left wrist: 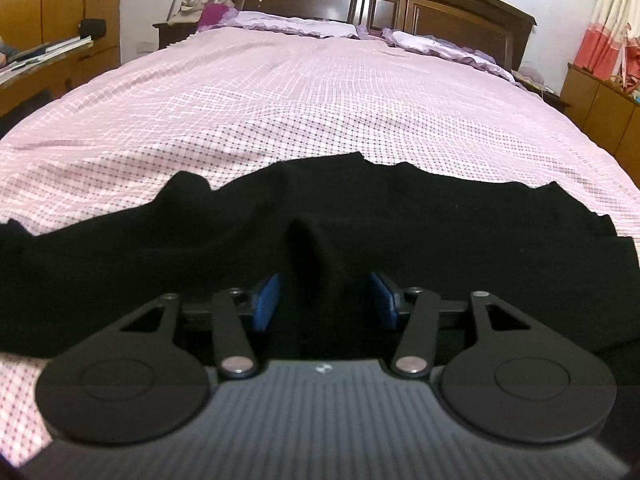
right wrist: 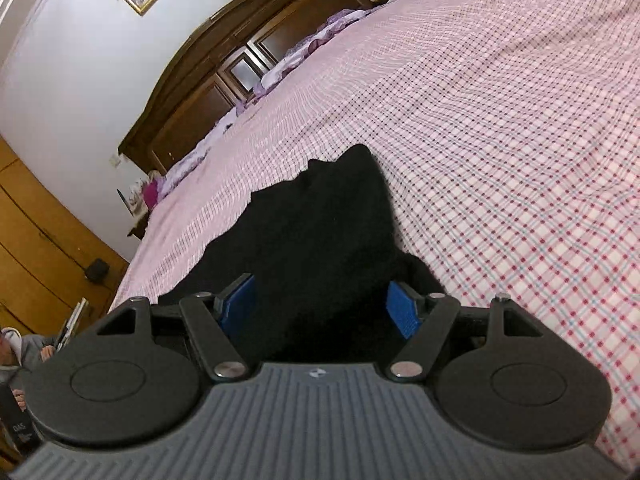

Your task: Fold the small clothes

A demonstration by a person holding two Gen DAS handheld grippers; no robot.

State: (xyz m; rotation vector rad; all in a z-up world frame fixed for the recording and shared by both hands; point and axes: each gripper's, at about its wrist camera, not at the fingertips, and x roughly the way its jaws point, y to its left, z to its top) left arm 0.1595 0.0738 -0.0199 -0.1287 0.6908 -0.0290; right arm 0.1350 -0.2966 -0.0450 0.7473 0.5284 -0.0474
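Left wrist view showed the left hand-held gripper [left wrist: 324, 300] with blue pads [left wrist: 267, 300] set apart around a raised fold of the black garment [left wrist: 400, 232], which lay across the near edge of the checked bed [left wrist: 320, 100], while the right hand-held gripper [right wrist: 320, 308] likewise straddled bunched black cloth, pads not pressed together.

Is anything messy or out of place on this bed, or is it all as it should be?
Only the black garment looks untidy: it lies rumpled near the foot of the pink checked bedspread, with an uneven far edge. A fold of it bunches between the blue pads of the left hand-held gripper and of the right hand-held gripper.
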